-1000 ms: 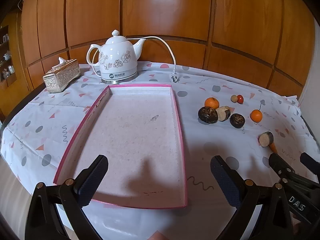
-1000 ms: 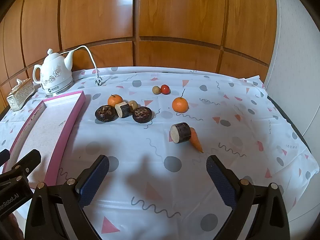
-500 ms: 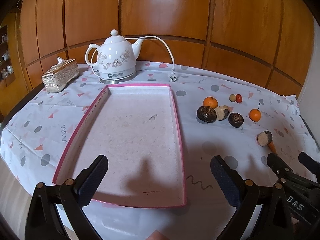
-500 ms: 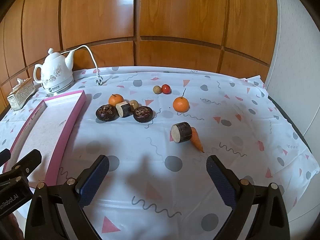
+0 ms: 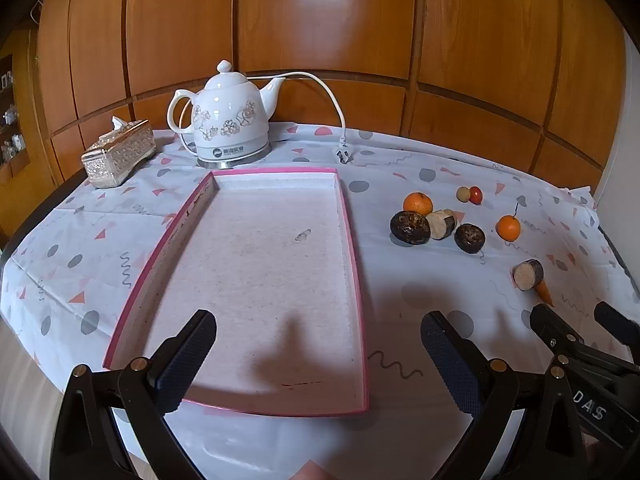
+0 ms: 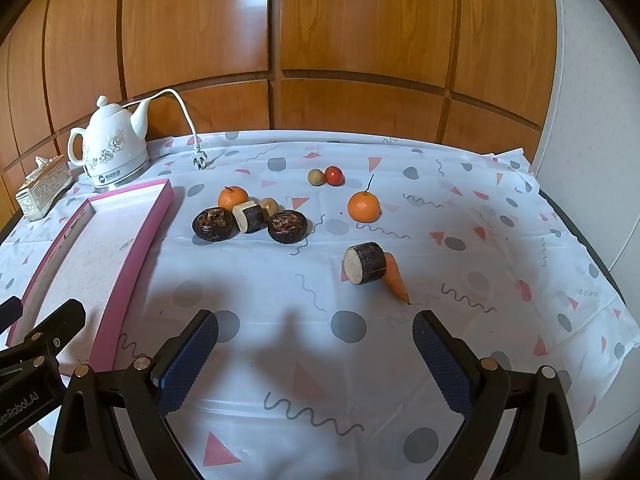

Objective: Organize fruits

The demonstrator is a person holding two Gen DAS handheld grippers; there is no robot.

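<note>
Little has shifted in the last second: both the left claw (image 5: 318,350) and right claw (image 6: 316,346) hover spread and unladen, while the fruits (image 6: 250,216) lie right of the bare tray (image 5: 352,256), none moved yet.

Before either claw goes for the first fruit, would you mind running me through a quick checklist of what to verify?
1. Right claw open and holding nothing: ok.
2. Left claw open and holding nothing: ok.
3. Pink tray has room; no fruit in it: ok.
4. Path from the right claw to the carrot and the log piece free of obstacles: ok.
5. Carrot separate from the log piece for a clean grasp: not ok, they touch.
6. Kettle cord plug away from the fruits: ok.
</note>
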